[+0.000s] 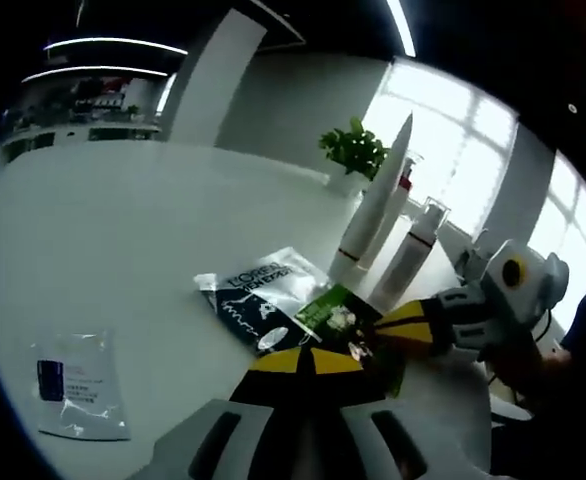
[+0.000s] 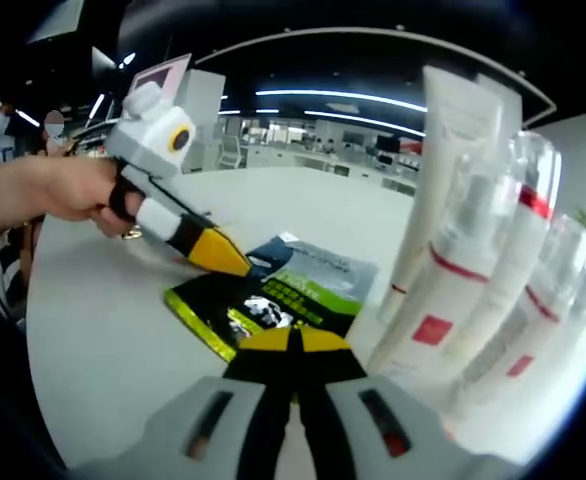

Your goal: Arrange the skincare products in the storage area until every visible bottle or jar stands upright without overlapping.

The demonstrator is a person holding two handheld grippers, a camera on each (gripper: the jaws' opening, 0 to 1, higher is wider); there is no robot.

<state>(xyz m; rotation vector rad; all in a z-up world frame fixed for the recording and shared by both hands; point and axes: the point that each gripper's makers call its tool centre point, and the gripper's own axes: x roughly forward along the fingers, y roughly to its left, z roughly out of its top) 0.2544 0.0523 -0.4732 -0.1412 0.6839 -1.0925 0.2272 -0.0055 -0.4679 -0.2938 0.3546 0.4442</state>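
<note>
A black-and-green sachet [image 2: 263, 312] lies flat on the white table [image 1: 123, 230], partly over a silver sachet [image 1: 265, 290]. My left gripper [image 1: 308, 358] has its jaws together at the sachet's near edge. My right gripper [image 2: 293, 338] is also shut, with its tips at the opposite edge. Whether either one pinches the sachet I cannot tell. In the right gripper view the left gripper [image 2: 235, 266] comes in held by a hand [image 2: 63, 190]. A tall white tube [image 1: 373, 210] and two pump bottles with red bands [image 2: 453, 300] [image 2: 533, 300] stand upright beside the sachets.
A small clear packet with a dark label [image 1: 78, 385] lies apart on the table. A potted green plant [image 1: 353, 150] stands behind the bottles near bright windows. Open white tabletop stretches away from the sachets.
</note>
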